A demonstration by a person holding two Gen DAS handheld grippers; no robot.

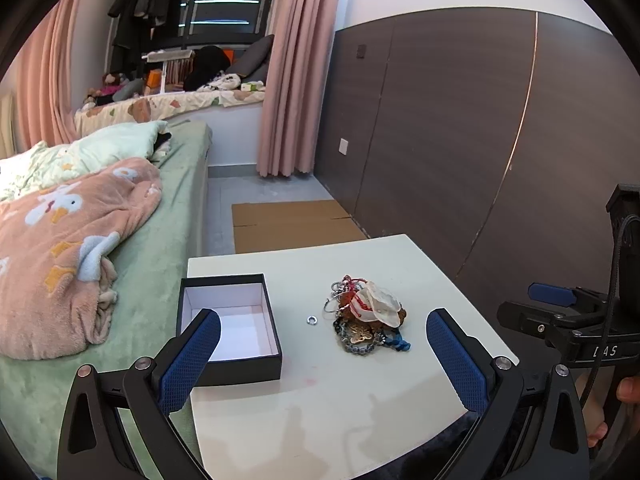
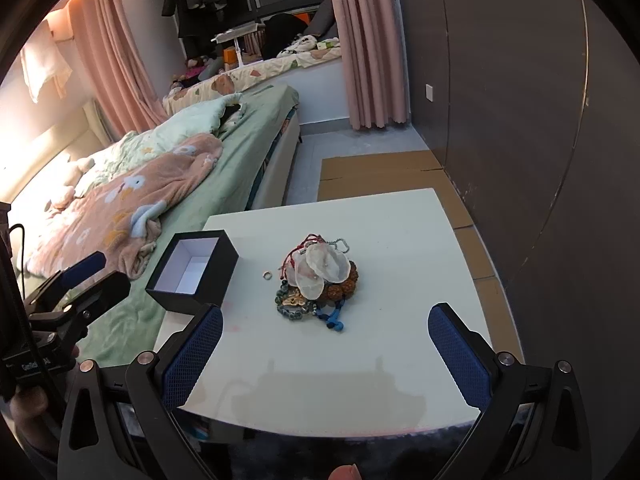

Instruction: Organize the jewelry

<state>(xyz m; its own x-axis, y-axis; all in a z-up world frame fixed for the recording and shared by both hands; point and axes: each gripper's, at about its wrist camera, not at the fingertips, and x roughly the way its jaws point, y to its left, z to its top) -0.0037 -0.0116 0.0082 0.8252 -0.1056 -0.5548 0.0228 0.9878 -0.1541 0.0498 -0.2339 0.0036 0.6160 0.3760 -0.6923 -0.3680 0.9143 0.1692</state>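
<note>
A pile of jewelry [image 1: 366,316] with shell pieces, red cord, beads and blue cord lies mid-table; it also shows in the right wrist view [image 2: 318,280]. A small silver ring [image 1: 311,320] lies just left of it, seen too in the right wrist view [image 2: 267,276]. An open black box [image 1: 228,328] with a white inside stands at the table's left edge, also in the right wrist view [image 2: 192,272]. My left gripper [image 1: 324,352] is open and empty, near the table's front. My right gripper [image 2: 326,344] is open and empty, short of the pile.
The white table [image 1: 360,400] stands beside a bed [image 1: 152,264] with a pink blanket on the left. A dark wall panel [image 1: 460,140] rises on the right. Flat cardboard [image 1: 292,224] lies on the floor beyond the table.
</note>
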